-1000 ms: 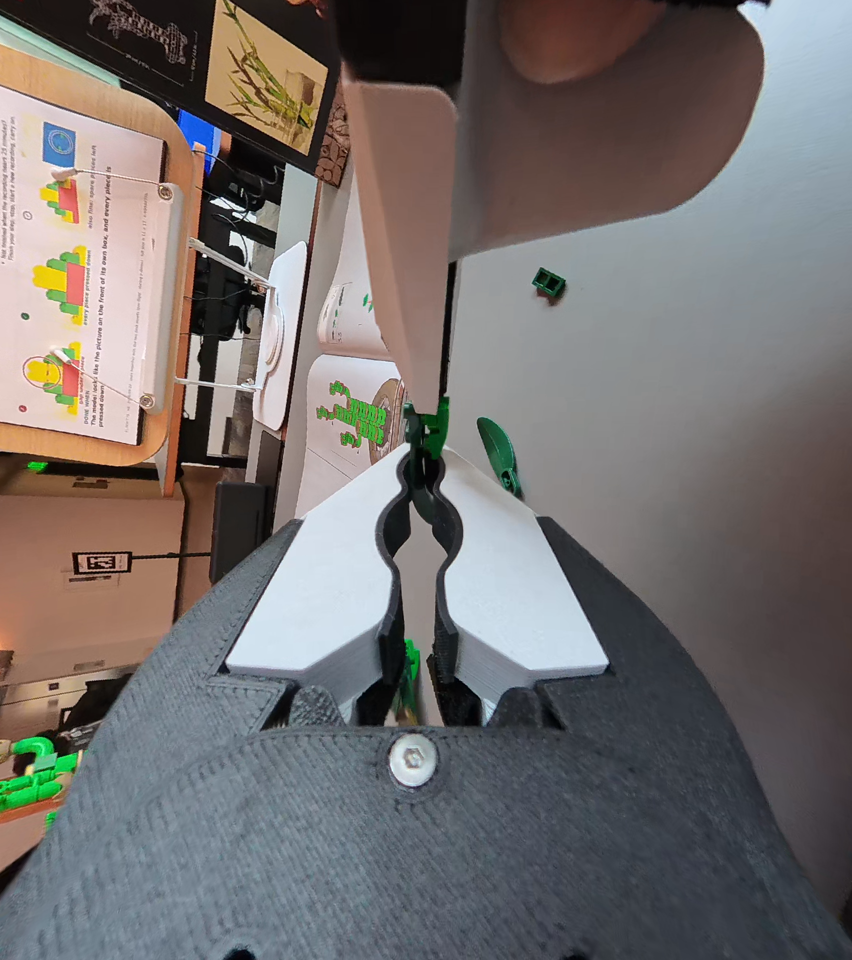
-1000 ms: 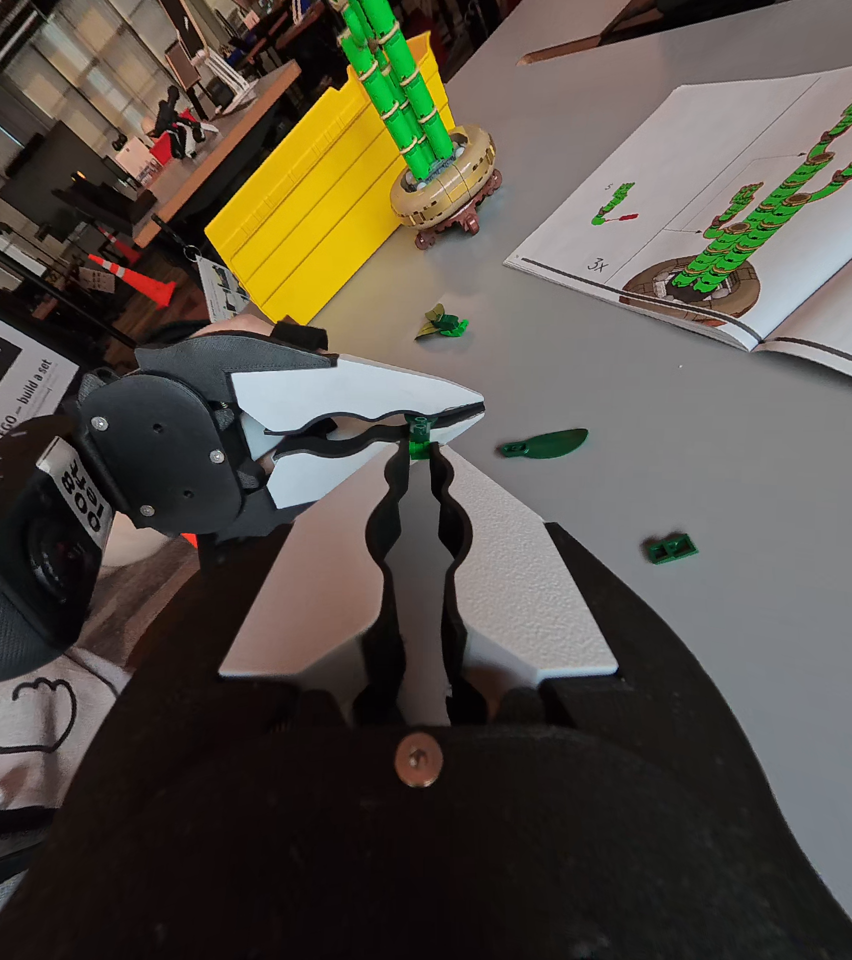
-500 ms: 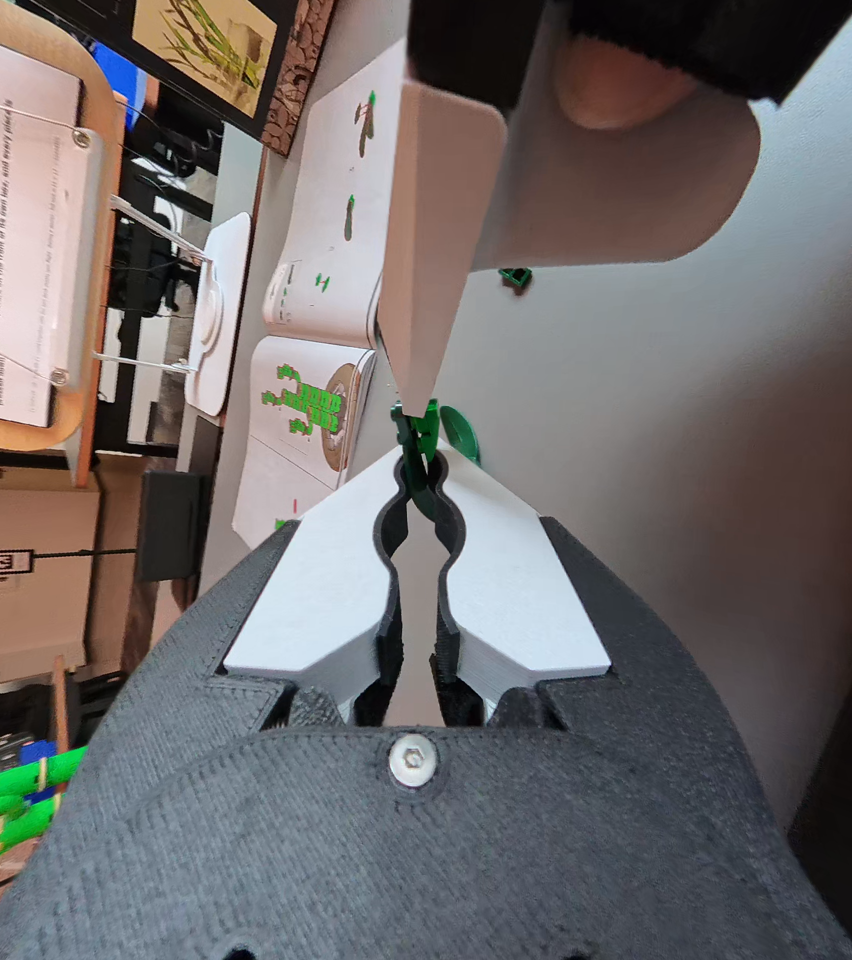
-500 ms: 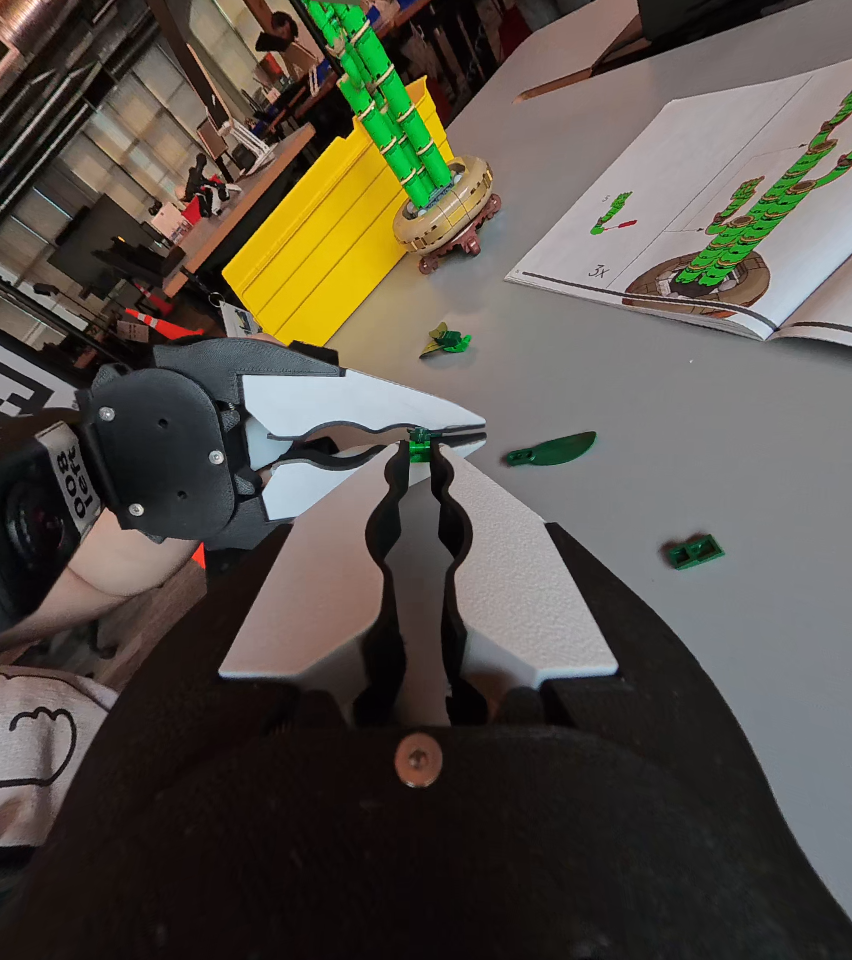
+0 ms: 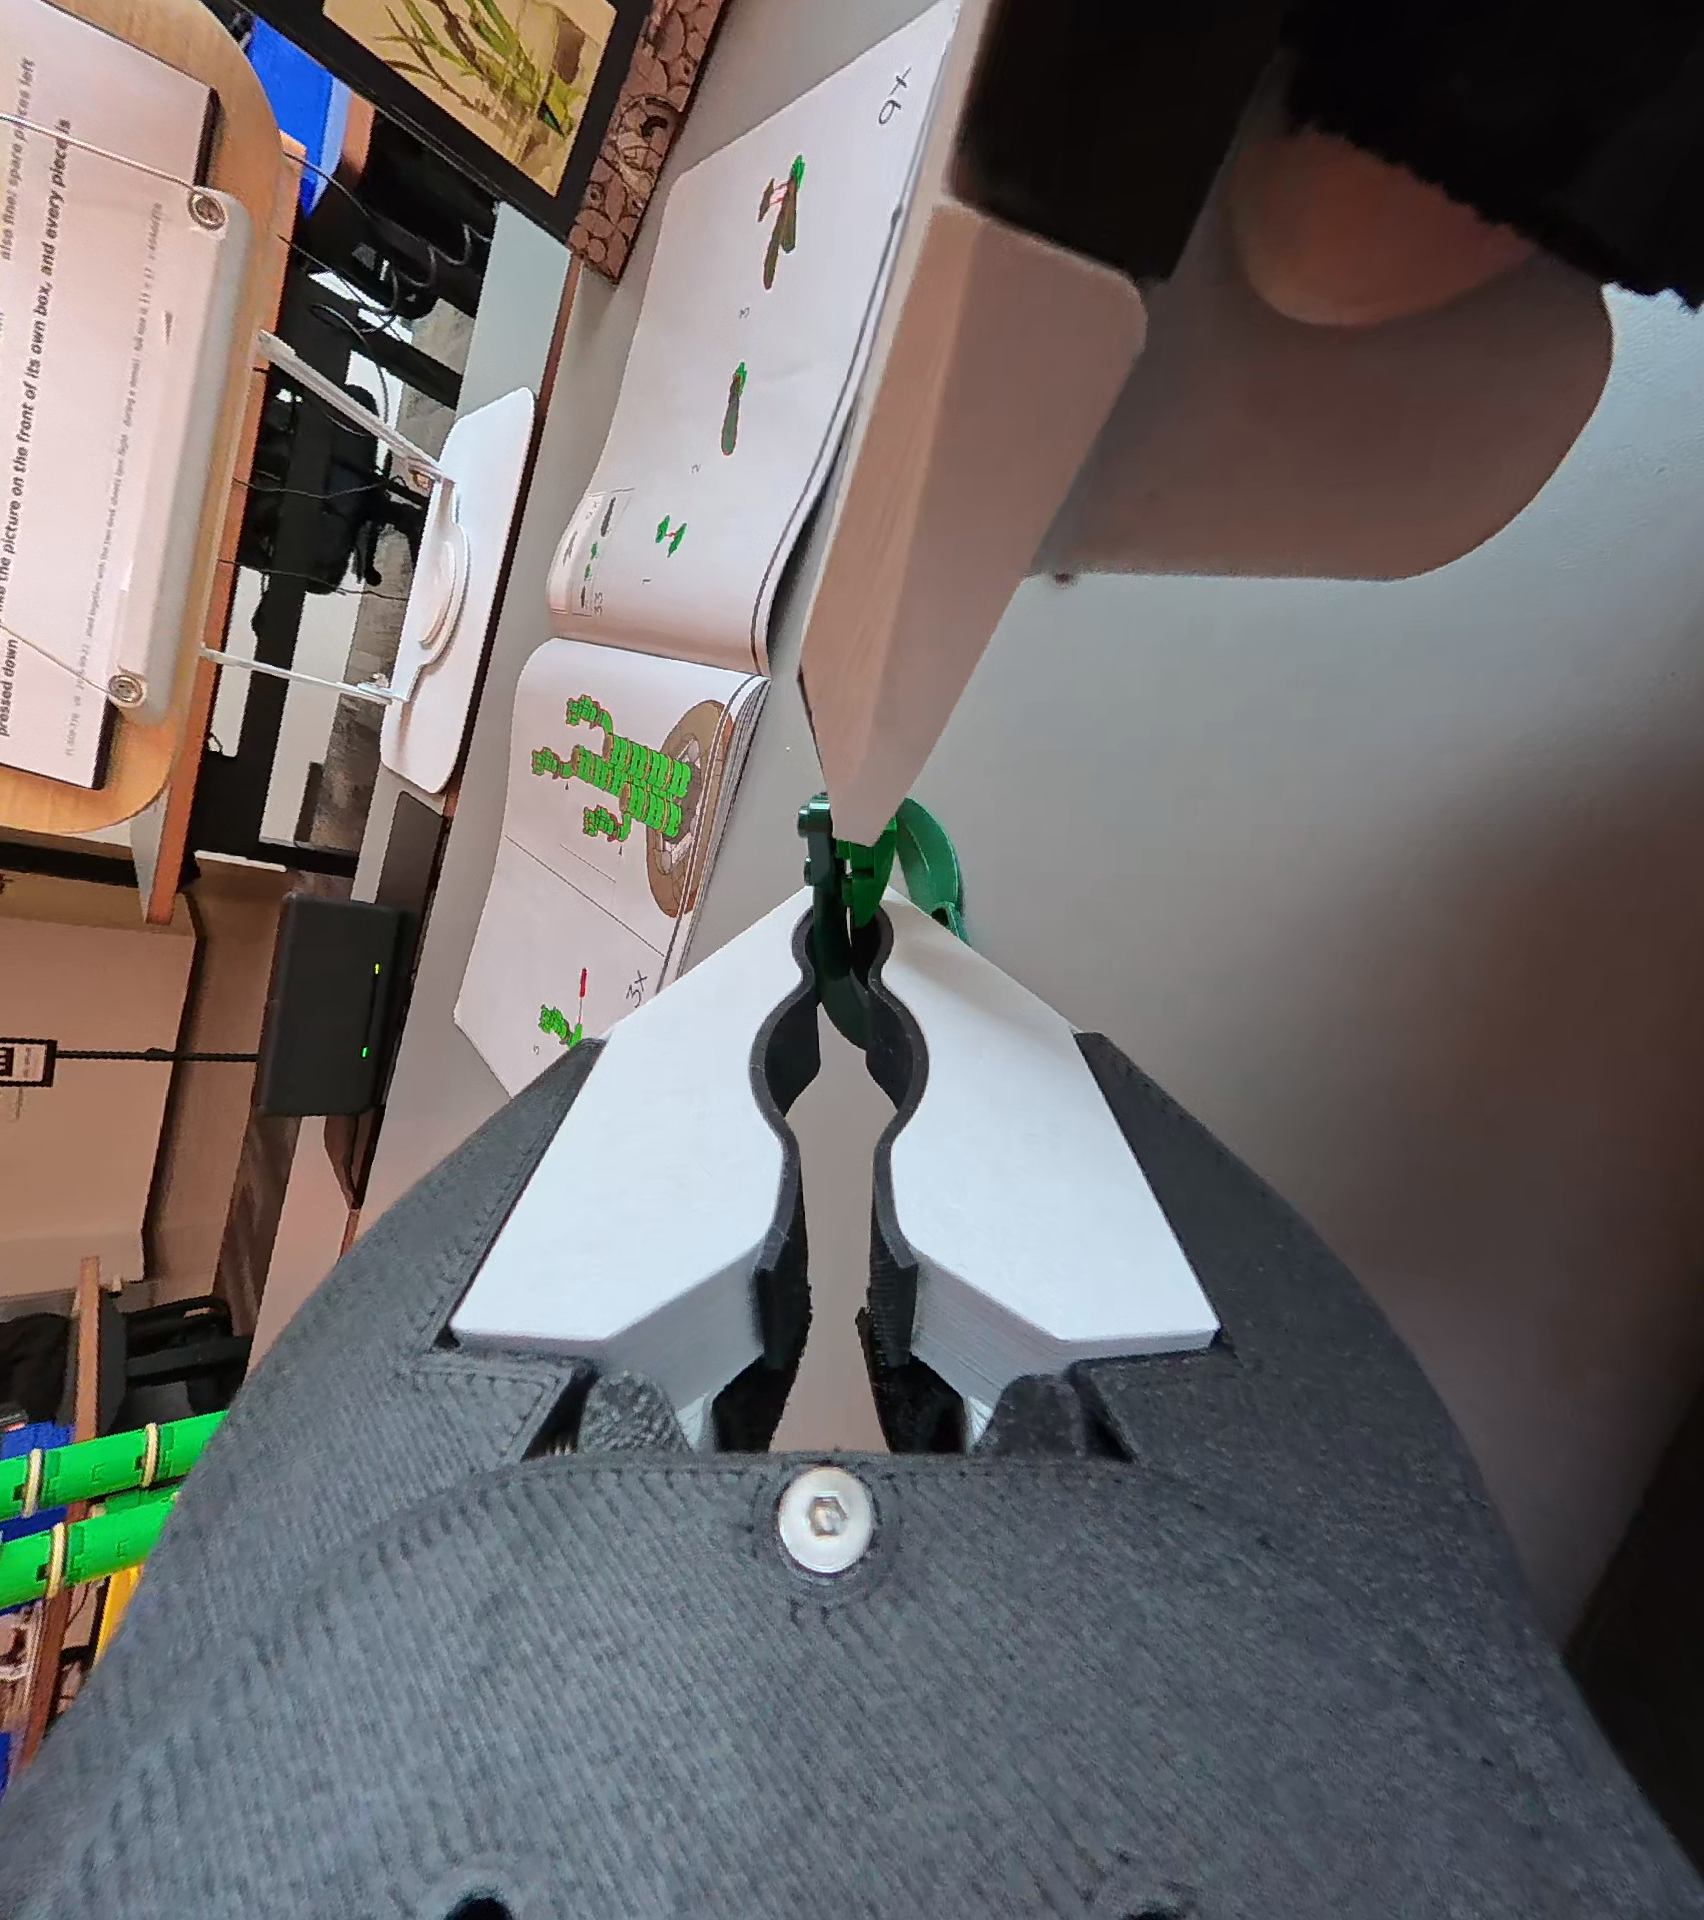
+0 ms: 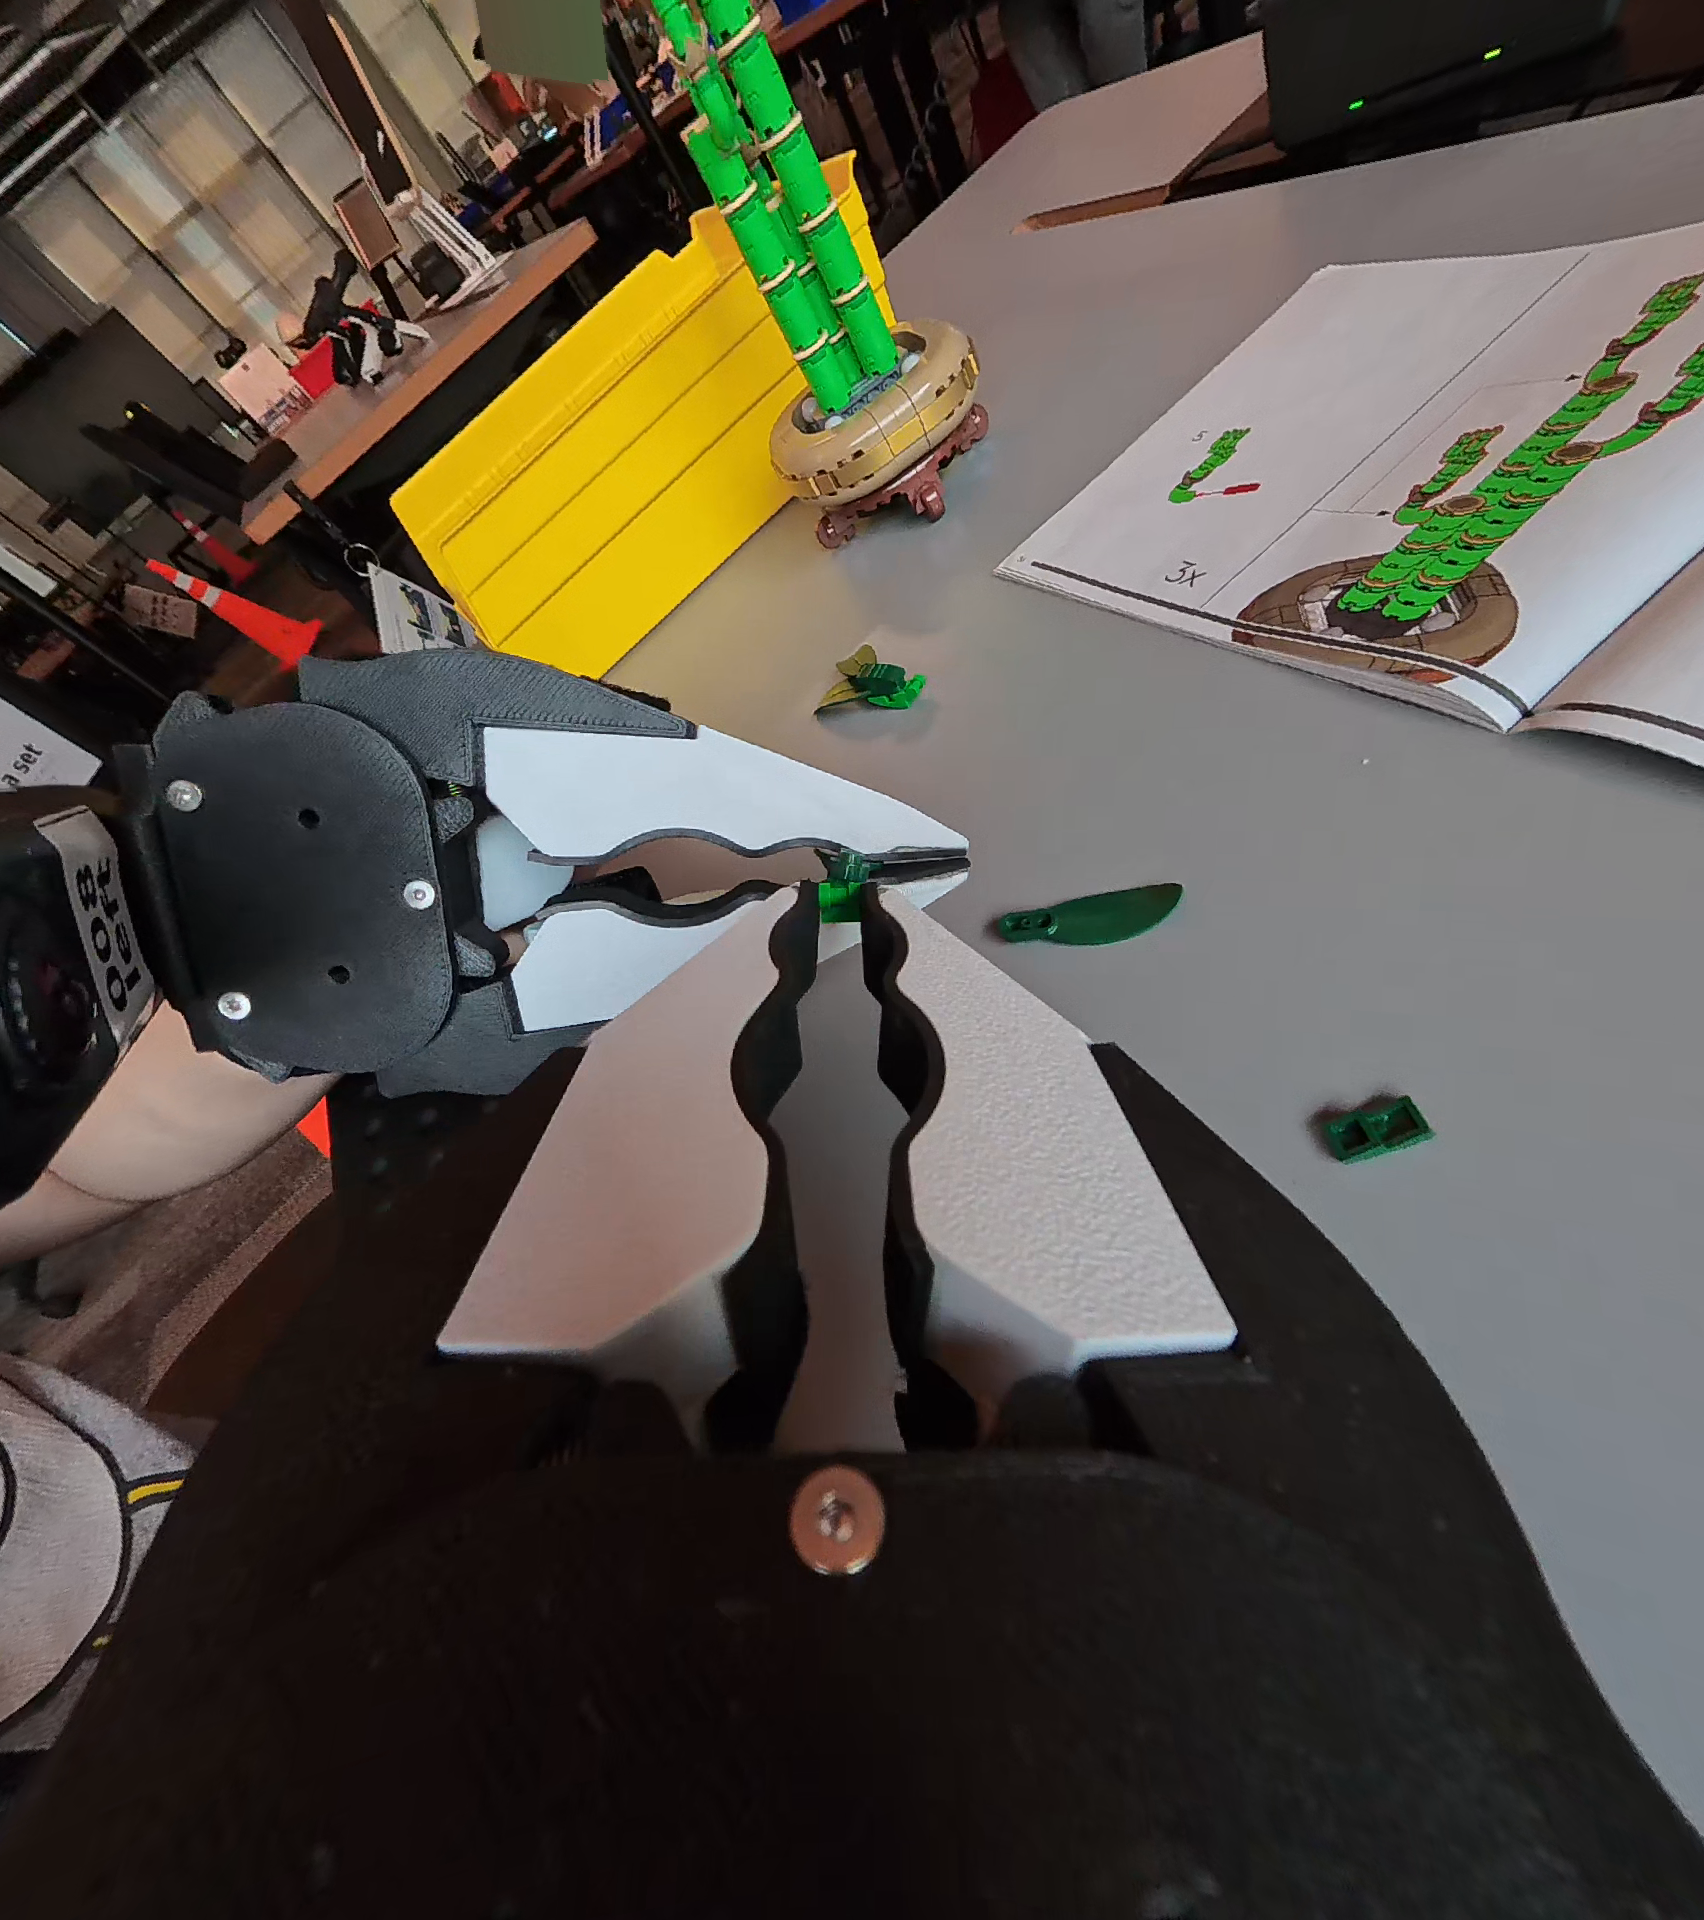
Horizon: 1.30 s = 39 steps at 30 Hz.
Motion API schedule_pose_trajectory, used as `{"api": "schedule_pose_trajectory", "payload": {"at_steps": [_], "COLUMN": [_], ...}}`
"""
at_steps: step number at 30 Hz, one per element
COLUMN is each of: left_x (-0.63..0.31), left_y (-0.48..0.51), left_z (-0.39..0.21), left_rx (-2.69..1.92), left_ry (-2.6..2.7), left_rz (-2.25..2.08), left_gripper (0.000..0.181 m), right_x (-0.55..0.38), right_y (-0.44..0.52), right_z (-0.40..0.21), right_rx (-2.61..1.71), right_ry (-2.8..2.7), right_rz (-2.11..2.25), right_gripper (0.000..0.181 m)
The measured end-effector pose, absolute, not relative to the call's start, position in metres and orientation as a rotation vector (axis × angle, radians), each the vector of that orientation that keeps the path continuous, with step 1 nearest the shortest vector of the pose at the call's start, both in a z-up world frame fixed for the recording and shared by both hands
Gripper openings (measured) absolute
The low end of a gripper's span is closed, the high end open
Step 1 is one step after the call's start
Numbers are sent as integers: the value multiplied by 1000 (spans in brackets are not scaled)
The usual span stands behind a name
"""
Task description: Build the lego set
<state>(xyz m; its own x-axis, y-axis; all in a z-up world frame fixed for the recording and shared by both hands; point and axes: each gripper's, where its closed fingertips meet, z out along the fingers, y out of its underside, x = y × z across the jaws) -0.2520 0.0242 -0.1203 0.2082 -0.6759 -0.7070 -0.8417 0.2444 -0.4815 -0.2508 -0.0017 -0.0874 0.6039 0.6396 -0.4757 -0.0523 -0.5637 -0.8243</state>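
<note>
My left gripper (image 5: 843,920) is shut on a dark green leaf piece (image 5: 840,977), held above the grey table (image 5: 1347,935). My right gripper (image 6: 837,899) is shut on a small bright green piece (image 6: 840,902). The two grippers meet tip to tip at right angles, and the two pieces touch there. In the left wrist view the right gripper (image 5: 853,821) comes down from above onto the bright green piece (image 5: 869,862). In the right wrist view the left gripper (image 6: 952,862) reaches in from the left. How the pieces join is hidden by the fingers.
A loose dark green leaf (image 6: 1092,914), a small dark green plate (image 6: 1378,1127) and a small leaf cluster (image 6: 874,686) lie on the table. Farther back are the bamboo model (image 6: 817,312) in its tan pot, a yellow bin (image 6: 599,457) and the open booklet (image 6: 1450,499). The tips of one gripper are about 4 cm away from the tips of the other.
Both grippers stay shut and tip to tip. The left wrist view has swung, so the booklet shows more and the small plate has left that view. The right wrist view has tilted slightly.
</note>
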Motion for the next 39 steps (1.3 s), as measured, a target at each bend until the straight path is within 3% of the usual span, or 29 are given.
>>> {"api": "schedule_pose_trajectory", "payload": {"at_steps": [39], "left_x": [-253], "left_y": [2], "left_z": [-149], "left_rx": [-1525], "left_ry": [1646], "left_rz": [50], "left_gripper": [4], "right_x": [-262], "right_y": [-13], "right_z": [-118], "right_rx": [-2324], "right_ry": [-450], "right_rz": [1454], "right_gripper": [6]}}
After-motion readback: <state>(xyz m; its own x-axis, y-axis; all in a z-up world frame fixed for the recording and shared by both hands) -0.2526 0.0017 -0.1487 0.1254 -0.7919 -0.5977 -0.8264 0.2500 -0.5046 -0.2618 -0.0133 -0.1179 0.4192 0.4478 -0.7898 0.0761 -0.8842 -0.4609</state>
